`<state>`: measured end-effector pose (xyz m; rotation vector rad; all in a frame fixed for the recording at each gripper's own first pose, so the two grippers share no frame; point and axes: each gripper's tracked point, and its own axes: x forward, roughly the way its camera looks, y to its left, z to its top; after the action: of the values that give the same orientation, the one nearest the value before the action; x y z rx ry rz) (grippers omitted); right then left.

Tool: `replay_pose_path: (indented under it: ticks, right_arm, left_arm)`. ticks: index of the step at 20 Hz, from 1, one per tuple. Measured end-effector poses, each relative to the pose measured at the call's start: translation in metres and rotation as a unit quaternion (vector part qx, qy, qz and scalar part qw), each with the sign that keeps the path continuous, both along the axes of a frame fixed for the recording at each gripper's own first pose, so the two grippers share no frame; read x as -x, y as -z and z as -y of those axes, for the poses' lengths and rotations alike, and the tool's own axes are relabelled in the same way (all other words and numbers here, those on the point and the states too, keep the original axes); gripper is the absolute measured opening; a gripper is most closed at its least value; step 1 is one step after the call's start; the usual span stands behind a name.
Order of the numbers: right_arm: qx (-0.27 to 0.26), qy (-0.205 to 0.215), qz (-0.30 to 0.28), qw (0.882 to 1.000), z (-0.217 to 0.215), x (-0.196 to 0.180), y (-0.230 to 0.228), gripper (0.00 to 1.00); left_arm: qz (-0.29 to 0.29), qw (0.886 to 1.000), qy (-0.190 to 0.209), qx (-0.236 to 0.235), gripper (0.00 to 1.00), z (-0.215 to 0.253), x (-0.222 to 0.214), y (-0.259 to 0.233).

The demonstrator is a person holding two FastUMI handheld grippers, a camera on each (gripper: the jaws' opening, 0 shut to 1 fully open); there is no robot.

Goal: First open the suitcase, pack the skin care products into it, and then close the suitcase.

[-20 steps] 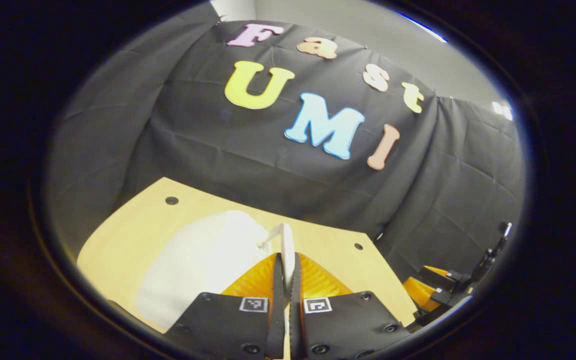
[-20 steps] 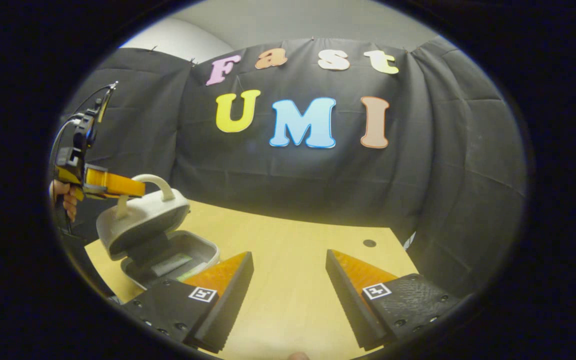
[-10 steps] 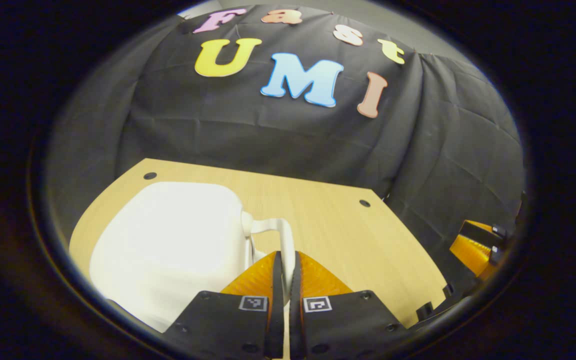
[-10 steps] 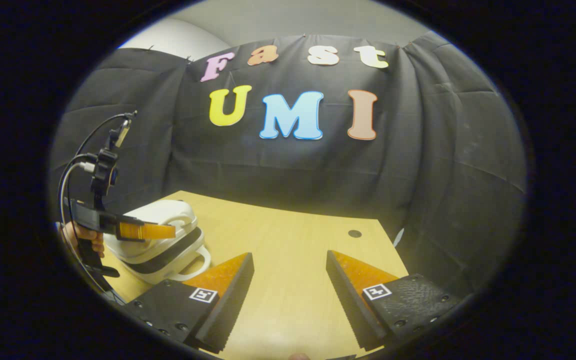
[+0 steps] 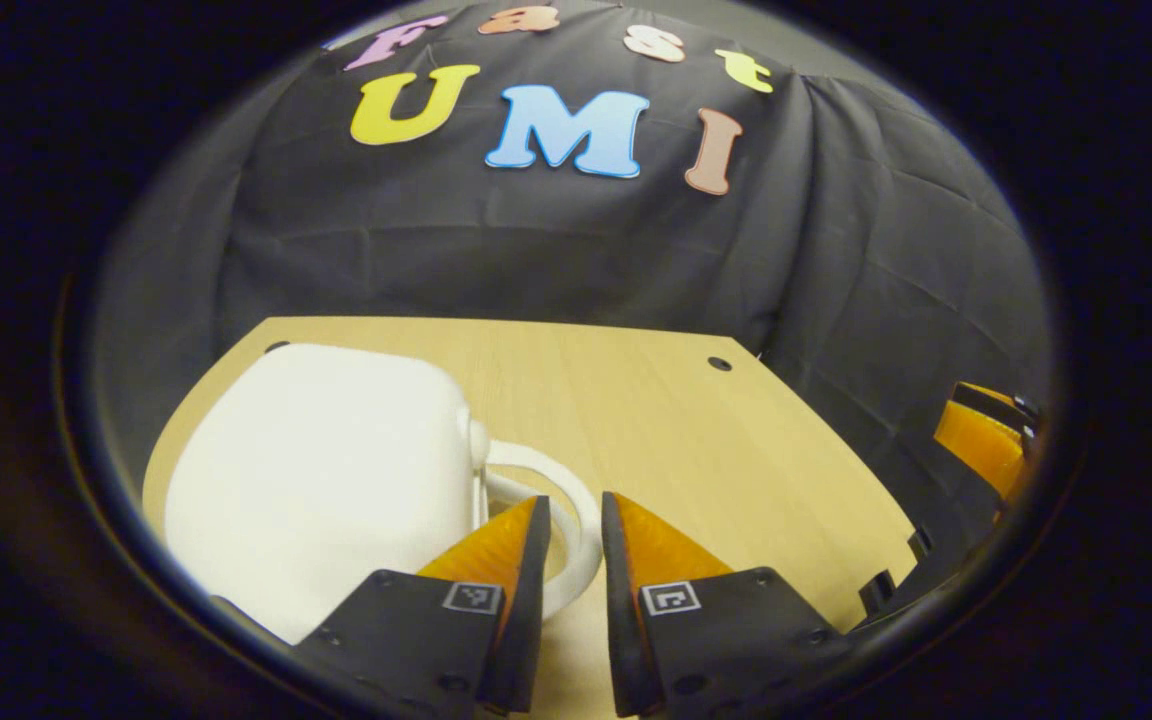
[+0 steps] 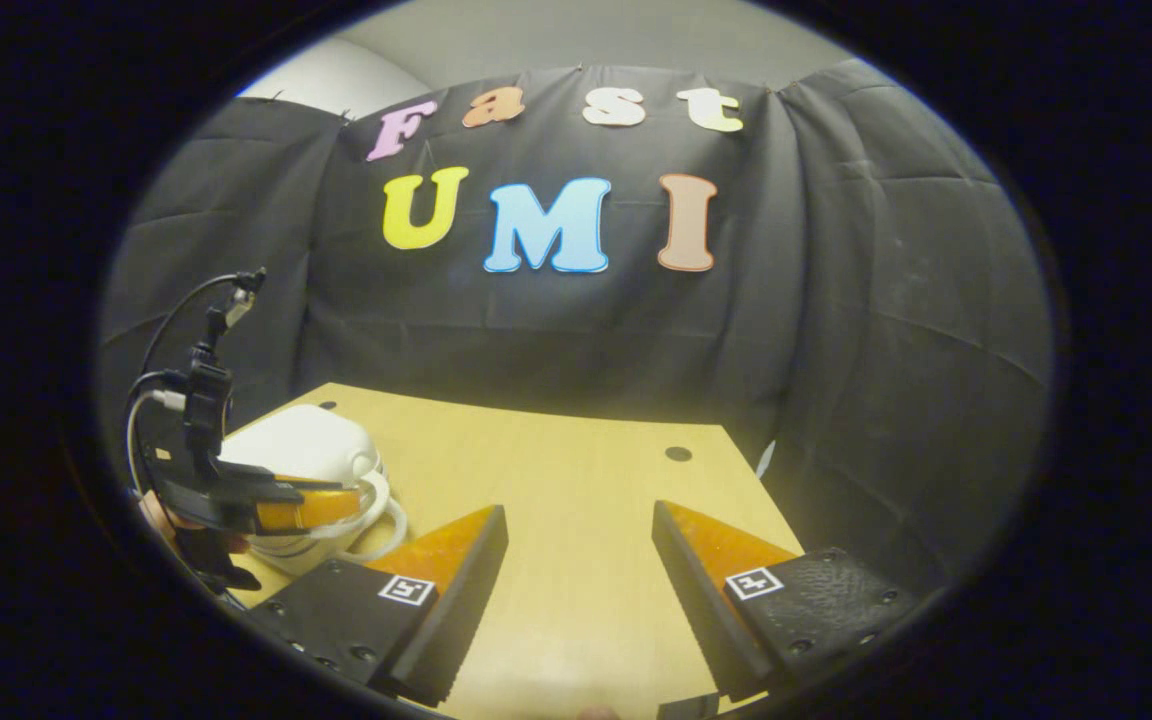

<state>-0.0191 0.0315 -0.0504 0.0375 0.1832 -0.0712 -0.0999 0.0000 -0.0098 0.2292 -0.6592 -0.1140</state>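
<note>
Suitcase [image 5: 321,470] lying flat and closed at the near-left corner of the table [image 5: 696,450], white shell up, its looped handle [image 5: 551,510] sticking out from the side toward the table's middle. Left gripper [image 5: 568,545] parted a little, one finger either side of that loop but apparently not pressing it; looks like a release, though contact at the tips too close to call. Seen from the right gripper view, same suitcase [image 6: 306,445] low at far left, with the left gripper [image 6: 336,505] lying across its handle side. Right gripper [image 6: 576,560] spread wide over bare tabletop, holding nothing, well apart from the case. No skin care products visible outside, so packing judged done and lid down. Left hand clearly nearer; remaining move likely just drawing straight back along the handle's axis, clear of the loop.
</note>
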Motion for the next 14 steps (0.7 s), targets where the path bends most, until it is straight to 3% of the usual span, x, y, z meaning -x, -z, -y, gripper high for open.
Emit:
replay_pose_path:
  ticks: [1, 3, 7, 8, 10, 14]
  right_arm:
    - [0.001, 0.001, 0.000, 1.000, -0.002, 0.001, -0.002, 0.89]
    - [0.004, 0.009, 0.007, 1.000, -0.002, 0.003, -0.009, 0.89]
    - [-0.002, 0.023, 0.043, 0.999, -0.007, 0.009, -0.037, 0.90]
    - [0.001, 0.028, 0.056, 0.998, -0.006, 0.012, -0.046, 0.89]
    - [0.003, 0.033, 0.084, 0.996, -0.006, 0.018, -0.061, 0.87]
    - [0.016, 0.034, 0.132, 0.991, 0.006, 0.026, -0.083, 0.94]
  left_arm:
    - [0.020, 1.000, -0.001, 0.002, 0.54, -0.001, 0.015, -0.005]
    - [0.060, 0.998, -0.004, 0.002, 0.72, -0.003, 0.049, -0.011]
    - [0.165, 0.986, -0.026, -0.003, 0.87, -0.010, 0.132, -0.028]
    - [0.191, 0.981, -0.029, 0.000, 0.86, -0.010, 0.154, -0.031]
    - [0.231, 0.972, -0.026, 0.009, 0.96, -0.006, 0.186, -0.032]
    - [0.261, 0.965, -0.033, 0.016, 0.96, 0.005, 0.218, -0.018]
